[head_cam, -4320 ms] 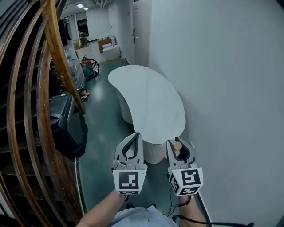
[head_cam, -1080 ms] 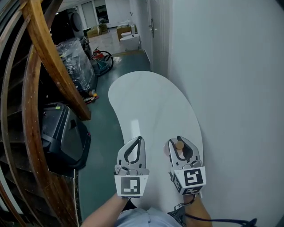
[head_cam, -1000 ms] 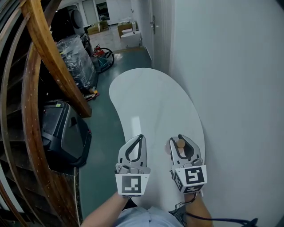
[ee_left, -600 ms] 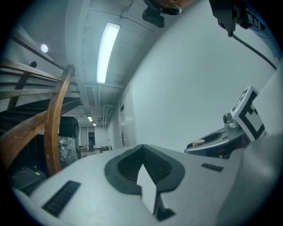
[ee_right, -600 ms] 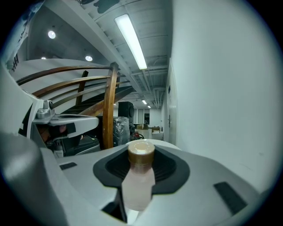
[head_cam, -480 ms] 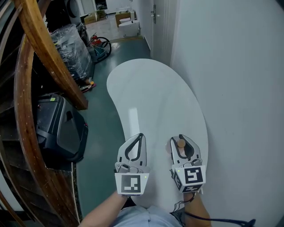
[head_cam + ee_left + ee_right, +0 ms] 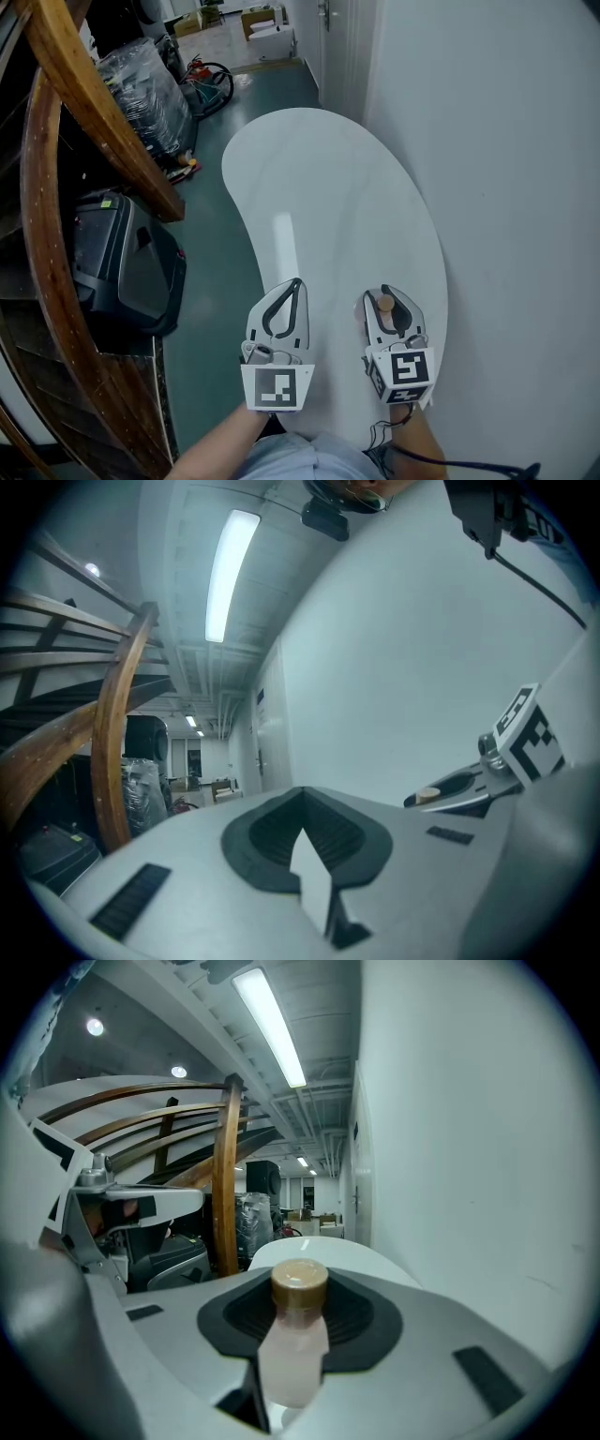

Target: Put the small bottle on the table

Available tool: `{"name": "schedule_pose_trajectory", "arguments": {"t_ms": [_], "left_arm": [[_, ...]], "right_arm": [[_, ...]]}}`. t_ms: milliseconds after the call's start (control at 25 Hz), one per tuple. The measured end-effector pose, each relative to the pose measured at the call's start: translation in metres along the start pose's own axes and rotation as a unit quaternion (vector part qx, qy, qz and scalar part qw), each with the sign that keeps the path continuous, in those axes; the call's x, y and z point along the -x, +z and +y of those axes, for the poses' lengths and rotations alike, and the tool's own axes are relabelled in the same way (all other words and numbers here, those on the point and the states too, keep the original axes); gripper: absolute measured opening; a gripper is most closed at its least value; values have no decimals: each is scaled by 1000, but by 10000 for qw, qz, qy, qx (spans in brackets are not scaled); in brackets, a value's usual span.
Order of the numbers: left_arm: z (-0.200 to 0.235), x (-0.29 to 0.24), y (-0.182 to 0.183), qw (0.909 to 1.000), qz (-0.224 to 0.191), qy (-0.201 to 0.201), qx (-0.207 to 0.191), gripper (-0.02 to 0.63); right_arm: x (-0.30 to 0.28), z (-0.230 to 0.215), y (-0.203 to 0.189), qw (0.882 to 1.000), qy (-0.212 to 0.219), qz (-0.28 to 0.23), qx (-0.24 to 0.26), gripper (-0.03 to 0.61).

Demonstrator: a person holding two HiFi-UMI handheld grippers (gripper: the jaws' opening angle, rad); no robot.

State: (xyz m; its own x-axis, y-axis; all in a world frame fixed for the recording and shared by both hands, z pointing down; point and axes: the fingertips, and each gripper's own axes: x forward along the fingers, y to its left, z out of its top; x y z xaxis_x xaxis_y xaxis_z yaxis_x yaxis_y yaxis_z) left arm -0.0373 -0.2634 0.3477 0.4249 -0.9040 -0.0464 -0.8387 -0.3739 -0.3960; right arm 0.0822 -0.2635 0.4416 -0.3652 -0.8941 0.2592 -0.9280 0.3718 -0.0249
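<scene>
At the far left, the curved wooden stair rail and the black case on the floor below it lie outside the work area; keep clear of both.

Your left gripper sits over the near left edge of the white table. Its jaws are pressed together at the tips and carry nothing.

Your right gripper is just beside it, over the near right part of the tabletop. Its jaws are pinching the small bottle, which stands upright between the pads. The tan cap rises above the jaw line. No view shows whether the base touches the tabletop yet.

Expect the bottle to be light and fairly stiff, probably plastic. The pale wall looks smooth and may slip under a weak pinch. The body is narrow, so judge it easy to tip. Hold it on the body below the cap, as it is held now, and not on the cap itself. Release only with the base flat on the table.

The plain wall borders the table on the right; allow room for the gripper there.
</scene>
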Motion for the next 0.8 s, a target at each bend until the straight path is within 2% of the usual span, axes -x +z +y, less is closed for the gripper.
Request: {"name": "schedule_pose_trajectory", "arguments": {"t_ms": [120,240,360,560,800], "left_arm": [[-2,-1,-8,9999,95,-20,96,-2],[-3,-3,-16,9979,166,134,615,-2],[-3,-7,-14,9999,149,-64,17,-2],[-4,-10,-20,9996,238,-78,92,-2],[-4,-13,-24,9995,287,-121,-42,-2]], "right_arm": [[-4,-2,-11,10000,-11,84,-21,116],[-9,-5,-21,9999,-2,162,-57,116],[-11,-6,-29,9997,7,219,-97,115],[-18,-4,-42,9994,66,318,-73,115],[-25,-1,-59,9989,113,440,-138,116]]}}
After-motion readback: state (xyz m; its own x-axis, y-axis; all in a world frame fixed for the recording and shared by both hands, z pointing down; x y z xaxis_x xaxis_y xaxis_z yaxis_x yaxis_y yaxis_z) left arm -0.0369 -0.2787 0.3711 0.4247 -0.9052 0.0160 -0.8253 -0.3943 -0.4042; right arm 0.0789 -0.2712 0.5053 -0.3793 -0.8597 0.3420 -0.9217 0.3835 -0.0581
